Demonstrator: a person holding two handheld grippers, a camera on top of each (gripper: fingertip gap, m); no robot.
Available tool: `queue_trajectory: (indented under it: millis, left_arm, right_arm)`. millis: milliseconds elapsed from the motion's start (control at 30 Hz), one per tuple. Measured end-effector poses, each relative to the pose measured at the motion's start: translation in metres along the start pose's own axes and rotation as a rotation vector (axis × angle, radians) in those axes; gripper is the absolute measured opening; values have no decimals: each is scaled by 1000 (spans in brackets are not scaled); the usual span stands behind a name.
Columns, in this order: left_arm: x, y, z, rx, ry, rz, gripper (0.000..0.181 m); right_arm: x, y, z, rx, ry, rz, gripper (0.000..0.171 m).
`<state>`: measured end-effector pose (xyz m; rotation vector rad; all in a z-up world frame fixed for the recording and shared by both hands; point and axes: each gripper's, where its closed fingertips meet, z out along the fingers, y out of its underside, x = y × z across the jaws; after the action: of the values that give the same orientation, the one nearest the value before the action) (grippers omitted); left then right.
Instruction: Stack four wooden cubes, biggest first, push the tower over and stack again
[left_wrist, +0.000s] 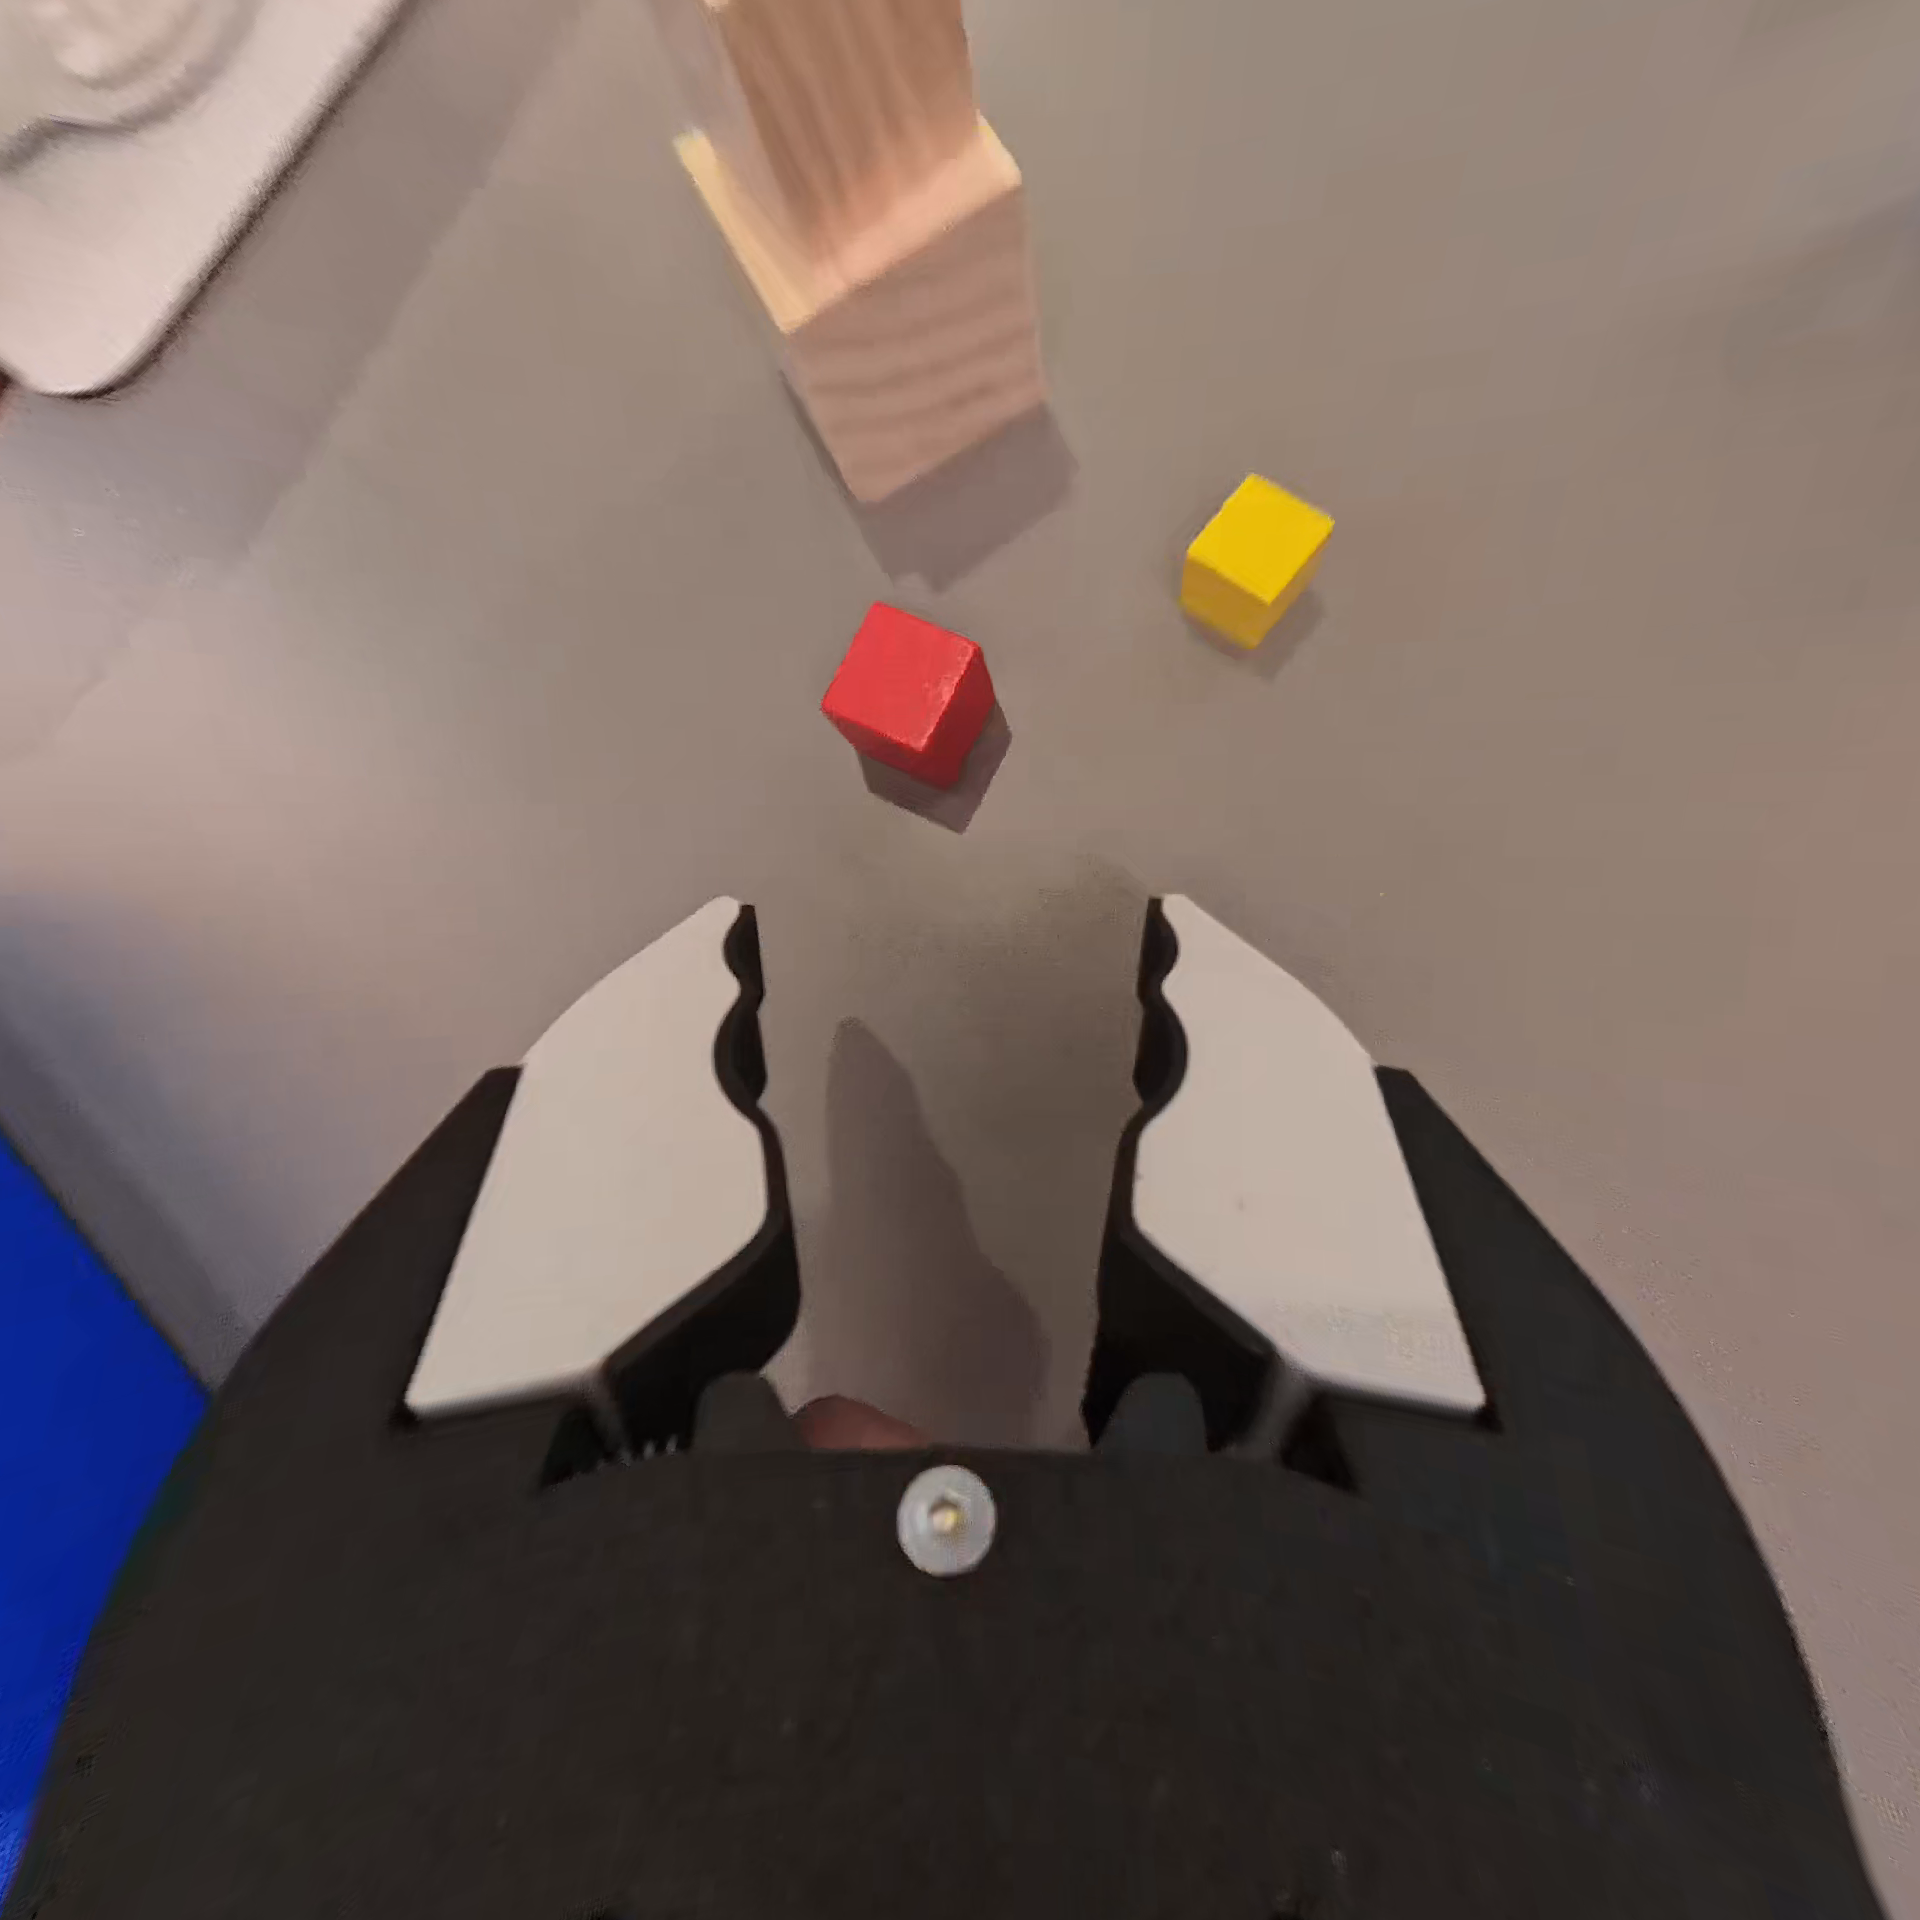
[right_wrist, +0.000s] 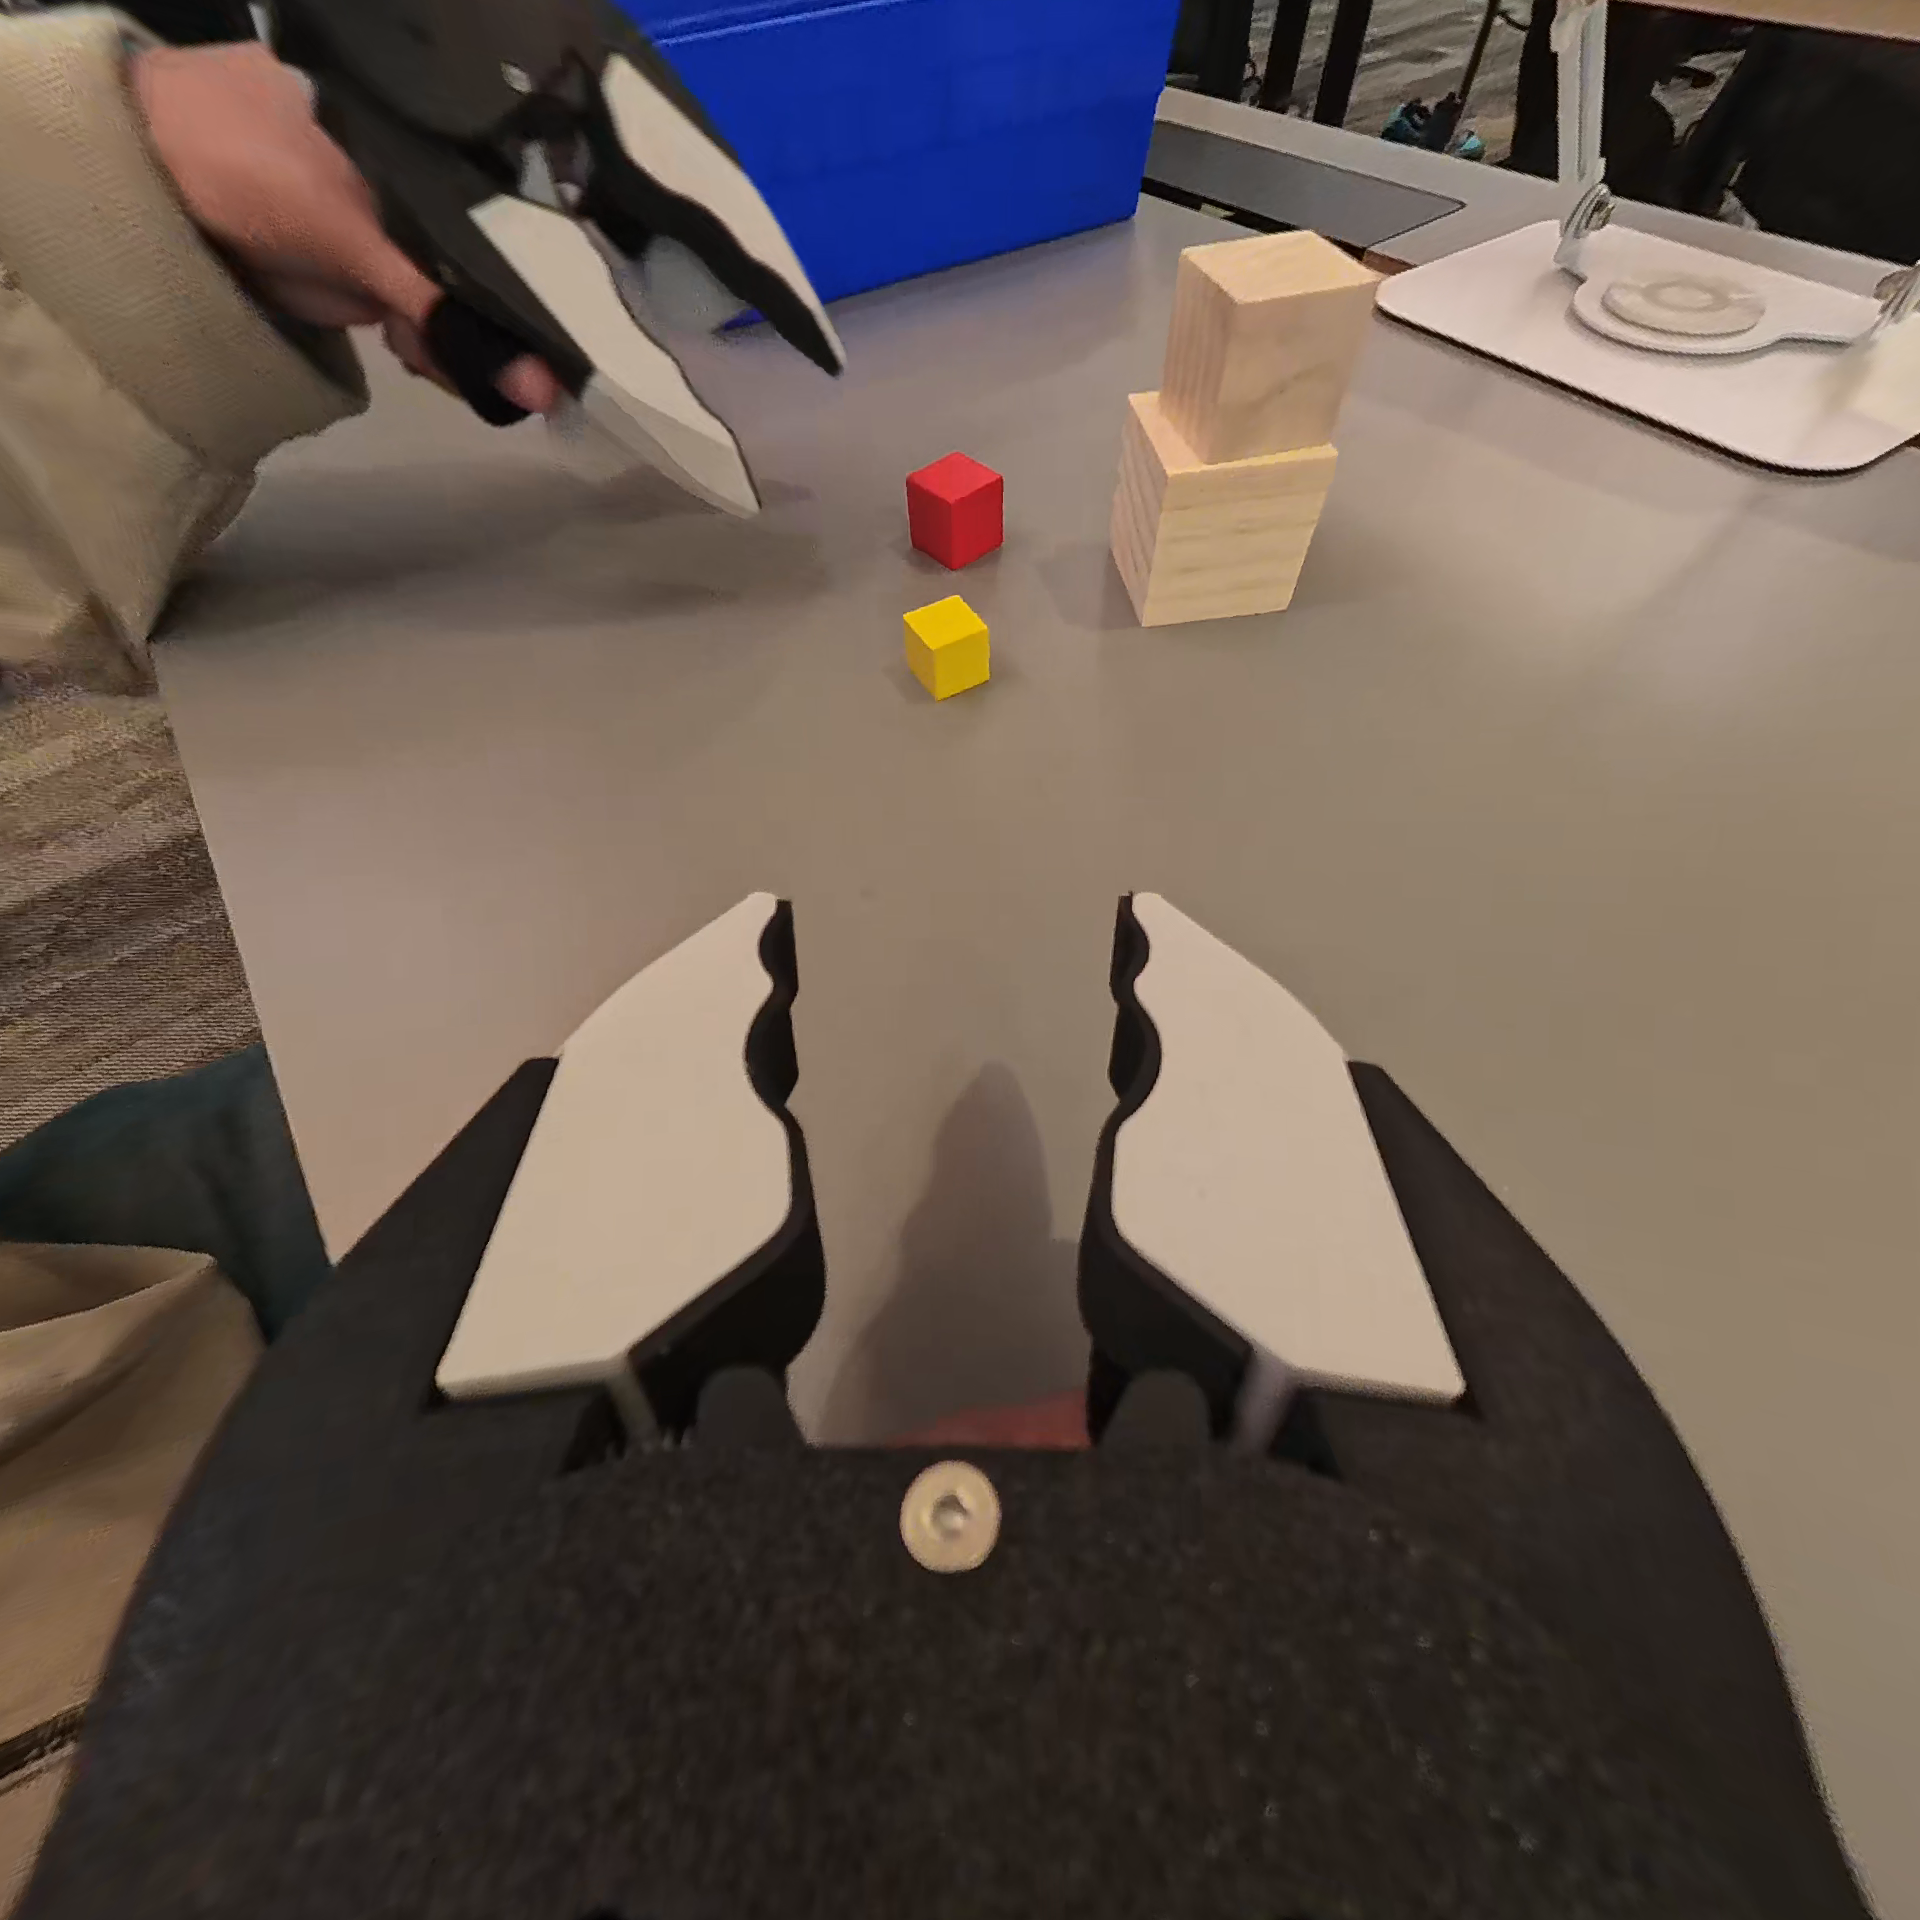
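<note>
Nearest the right wrist camera, the right gripper (right_wrist: 954, 914) hung low over the grey table (right_wrist: 1507, 935), its two fingers spread apart with nothing between them. Farther off, the left gripper (right_wrist: 800, 436), held in a person's hand (right_wrist: 281, 218), slanted down toward the cubes with its tongs parted and empty as well.

Four wooden cubes were on the table. Two were plain pale wood with visible grain: the large cube (right_wrist: 1221, 530) sat flat on the table, and the medium cube (right_wrist: 1262, 348) rested on top of it, turned a little off square, so the pair rose upright as a short tower. Two were painted and smaller: the red cube (right_wrist: 954, 509) stood just left of the tower, and the yellow cube (right_wrist: 945, 646), smallest of all, lay near it on the camera's side, apart from it. Both rested flat, corner edges facing the right camera.

Beyond them stood one blue bin (right_wrist: 914, 135) and one white tray (right_wrist: 1662, 374).
</note>
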<state>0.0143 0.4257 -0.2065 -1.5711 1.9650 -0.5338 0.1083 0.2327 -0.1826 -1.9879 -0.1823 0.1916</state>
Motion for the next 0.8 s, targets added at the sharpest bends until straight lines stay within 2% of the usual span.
queue_trajectory:
  millis: [200, 333, 367, 400, 467, 567, 633, 733, 800]
  left_arm:
    - [-7, -14, 38, -263, 100, 306, 63]
    - [-10, -21, 50, -346, 168, 386, 60]
    - [-8, -20, 53, -363, 191, 399, 52]
    - [-5, -18, 56, -380, 215, 408, 30]
    - [-1, -15, 54, -419, 264, 402, 28]
    - [-12, -13, 47, -458, 238, 467, 28]
    - [-20, -35, 34, -415, 246, 454, 28]
    - [-31, -99, 10, -283, 229, 501, 28]
    - [-34, -133, 3, -258, 234, 552, 28]
  right_arm:
    - [2, 2, 0, -15, 3, -1, 57]
    - [1, 4, 0, -24, 0, -9, 57]
    - [1, 4, 0, -24, -2, -6, 57]
    - [2, 4, 0, -22, -4, -2, 56]
    - [2, 4, 0, -22, -11, 6, 55]
    - [1, 4, -1, -21, -19, 10, 52]
    - [1, 5, 0, -24, -25, 20, 51]
    - [2, 4, -1, -19, -34, 37, 49]
    - [3, 4, 0, -22, -41, 45, 48]
